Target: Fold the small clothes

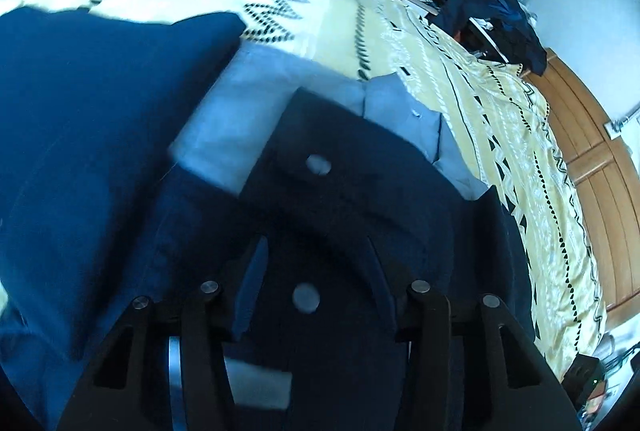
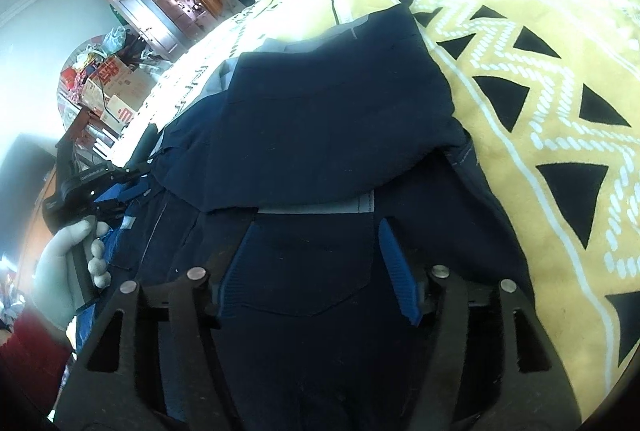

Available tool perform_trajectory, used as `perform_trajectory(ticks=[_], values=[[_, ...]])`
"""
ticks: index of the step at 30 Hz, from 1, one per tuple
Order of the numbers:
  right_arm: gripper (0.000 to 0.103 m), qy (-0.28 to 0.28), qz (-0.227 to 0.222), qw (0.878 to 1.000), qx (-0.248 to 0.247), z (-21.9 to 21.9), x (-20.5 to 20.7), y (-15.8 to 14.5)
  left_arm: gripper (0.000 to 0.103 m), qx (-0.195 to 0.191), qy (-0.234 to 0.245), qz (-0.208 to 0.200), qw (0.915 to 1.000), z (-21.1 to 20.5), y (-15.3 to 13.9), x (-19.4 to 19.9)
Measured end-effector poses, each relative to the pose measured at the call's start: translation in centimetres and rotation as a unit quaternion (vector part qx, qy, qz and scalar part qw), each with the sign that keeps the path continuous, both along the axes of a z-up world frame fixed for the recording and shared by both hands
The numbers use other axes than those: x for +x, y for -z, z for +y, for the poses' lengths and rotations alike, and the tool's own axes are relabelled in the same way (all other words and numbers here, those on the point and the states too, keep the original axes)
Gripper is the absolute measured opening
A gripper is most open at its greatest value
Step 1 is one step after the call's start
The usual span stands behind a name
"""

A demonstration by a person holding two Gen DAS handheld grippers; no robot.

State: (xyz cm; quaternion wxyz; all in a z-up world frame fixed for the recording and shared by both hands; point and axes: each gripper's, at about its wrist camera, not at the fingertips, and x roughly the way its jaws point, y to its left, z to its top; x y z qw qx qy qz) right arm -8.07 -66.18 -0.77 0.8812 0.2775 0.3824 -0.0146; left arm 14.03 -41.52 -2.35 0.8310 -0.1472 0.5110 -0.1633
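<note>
Right wrist view: navy garment [image 2: 328, 119] lies partly folded on the bedspread [image 2: 540, 91] at twelve o'clock; right gripper [image 2: 316, 271] gapes empty. Left gripper [image 1: 316, 263] likewise, probably; smoothing remains.

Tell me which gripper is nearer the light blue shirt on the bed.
Left. The left gripper hovers over dark clothes right beside the light blue shirt; the right gripper sits over the navy garment, farther off.
</note>
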Motion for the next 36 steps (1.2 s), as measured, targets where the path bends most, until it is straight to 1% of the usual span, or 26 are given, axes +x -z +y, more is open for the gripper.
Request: perform_trajectory(ticks=[2, 5, 7, 9, 10, 11, 12, 13, 14, 19, 22, 24, 26, 30, 33, 35, 36], values=[[0.065, -0.003, 0.000, 1.000, -0.004, 0.2, 0.2, 0.0, 0.052, 0.008, 0.002, 0.003, 1.0000, -0.4, 0.2, 0.4], [0.065, -0.003, -0.001, 1.000, -0.004, 0.2, 0.3, 0.1, 0.054, 0.014, 0.003, 0.000, 0.9999, -1.0, 0.0, 1.5], [0.065, -0.003, -0.002, 1.000, -0.003, 0.1, 0.4, 0.2, 0.054, 0.006, -0.009, 0.007, 0.9999, -1.0, 0.5, 2.4], [0.065, -0.003, -0.002, 1.000, -0.003, 0.2, 0.4, 0.2, 0.052, -0.004, -0.020, 0.004, 0.9998, -0.9, 0.9, 2.8], [0.065, -0.003, -0.002, 1.000, -0.004, 0.2, 0.4, 0.3, 0.048, -0.006, -0.026, -0.003, 0.9996, -0.8, 0.9, 2.8], [0.065, -0.003, -0.002, 1.000, -0.005, 0.2, 0.5, 0.3, 0.028, -0.007, -0.031, -0.009, 0.9994, -0.7, 0.8, 2.8], [0.066, -0.003, -0.002, 1.000, -0.005, 0.2, 0.5, 0.3, 0.011, -0.011, -0.035, -0.012, 0.9993, -0.6, 0.8, 2.8], [0.066, -0.004, -0.002, 1.000, -0.006, 0.2, 0.5, 0.3, 0.011, -0.015, -0.036, -0.015, 0.9991, -0.4, 0.7, 2.7], [0.066, -0.004, -0.002, 1.000, -0.006, 0.2, 0.5, 0.4, 0.009, -0.021, -0.033, -0.027, 0.9989, -0.2, 0.2, 2.5], [0.069, -0.008, -0.002, 1.000, -0.008, 0.3, 0.8, 0.4, 0.004, -0.023, -0.033, -0.076, 0.9963, 1.0, -2.0, 1.3], [0.069, -0.010, -0.003, 1.000, -0.007, 0.3, 0.9, 0.5, 0.004, -0.031, -0.050, -0.085, 0.9946, 3.0, -2.8, 0.9], [0.071, -0.012, -0.003, 1.000, -0.006, 0.2, 1.0, 0.5, 0.004, -0.035, -0.059, -0.079, 0.9945, 4.1, -2.6, 0.9], [0.074, -0.016, -0.004, 1.000, -0.005, 0.2, 1.2, 0.5, 0.004, -0.046, -0.055, -0.061, 0.9956, 4.6, -1.9, 1.4], [0.075, -0.018, -0.005, 1.000, -0.005, 0.3, 1.3, 0.5, 0.004, -0.040, -0.059, -0.066, 0.9953, 4.9, -1.7, 0.9], [0.075, -0.018, -0.005, 1.000, -0.005, 0.3, 1.3, 0.5, 0.005, -0.016, -0.064, -0.060, 0.9960, 5.0, -1.2, 0.7], [0.075, -0.015, -0.005, 1.000, -0.008, 0.3, 1.3, 0.3, 0.007, 0.006, -0.063, -0.039, 0.9972, 5.1, 0.1, 0.9], [0.074, -0.013, -0.003, 1.000, -0.010, 0.4, 1.1, 0.1, 0.008, 0.006, -0.066, -0.035, 0.9972, 5.3, 0.7, 0.9]])
